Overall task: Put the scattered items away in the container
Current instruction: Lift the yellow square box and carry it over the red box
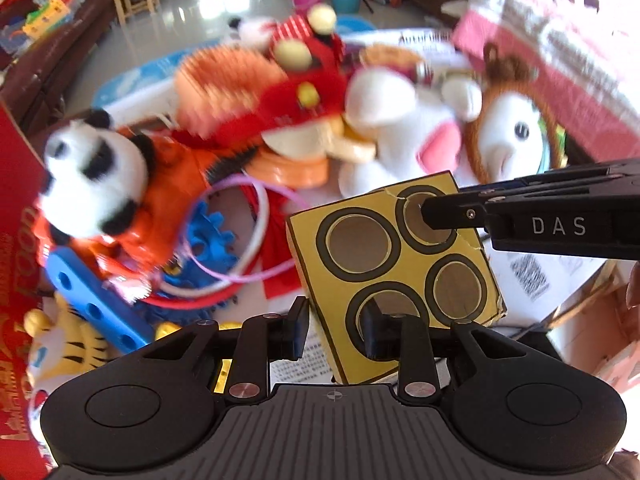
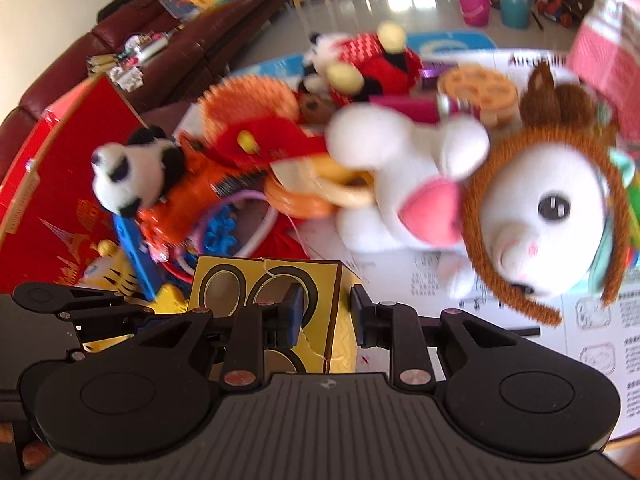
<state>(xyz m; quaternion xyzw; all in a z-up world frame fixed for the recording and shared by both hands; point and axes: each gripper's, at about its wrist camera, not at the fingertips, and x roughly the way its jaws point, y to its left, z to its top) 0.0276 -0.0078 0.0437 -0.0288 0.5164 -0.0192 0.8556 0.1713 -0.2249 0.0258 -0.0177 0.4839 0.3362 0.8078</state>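
Observation:
A gold cardboard box (image 1: 400, 248) with several round holes in its top hangs between both grippers. My left gripper (image 1: 335, 330) is shut on its near wall, one finger inside a hole and the other outside. My right gripper (image 2: 326, 314) is shut on another side wall of the gold box (image 2: 256, 280), one finger inside a hole too. In the left wrist view the right gripper's fingers (image 1: 440, 212) reach in from the right. A red box with gold print (image 2: 60, 200) stands at the left.
Under the box lies a blurred heap of toys: a panda plush (image 1: 92, 176), a white plush with a brown mane (image 2: 540, 208), a red plush (image 1: 304, 80), blue plastic gears (image 1: 208, 240), a tiger plush (image 1: 64, 348). Printed white sheets (image 2: 592, 320) lie on the right. A brown sofa (image 2: 180, 40) stands behind.

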